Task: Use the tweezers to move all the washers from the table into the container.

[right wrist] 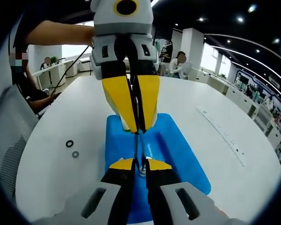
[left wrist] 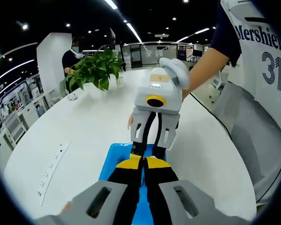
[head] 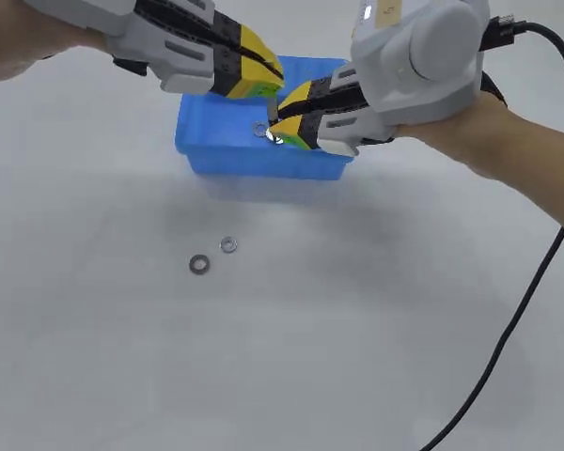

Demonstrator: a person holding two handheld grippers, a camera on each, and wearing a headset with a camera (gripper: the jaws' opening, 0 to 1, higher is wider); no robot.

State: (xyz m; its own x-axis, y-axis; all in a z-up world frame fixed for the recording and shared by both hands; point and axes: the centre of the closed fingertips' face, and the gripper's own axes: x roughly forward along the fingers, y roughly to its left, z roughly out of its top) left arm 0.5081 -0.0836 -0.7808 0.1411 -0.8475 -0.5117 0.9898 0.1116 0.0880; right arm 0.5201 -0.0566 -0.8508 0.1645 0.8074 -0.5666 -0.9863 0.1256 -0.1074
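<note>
Near washer (head: 199,265): flat on the table (head: 376,357), closest to the person, well clear of the container's front wall.
Next washer (head: 228,245): just beside it, a shade closer to the container, not touching.
Container (head: 244,162): blue, beyond both.
Inside washer (head: 260,130): apparently lying in the container; small and blurred.
Right gripper (head: 296,120): over the container, clenched on the tweezers (right wrist: 139,149); long axis along its jaws, aimed at the other gripper.
Left gripper (head: 268,77): farthest, over the back rim, jaws pressed together at the tweezers' far end; grasping them or merely meeting them, cannot tell.
Bearing: table pair off to the left of the right jaws, back toward the person; judged nearer the right tip.
</note>
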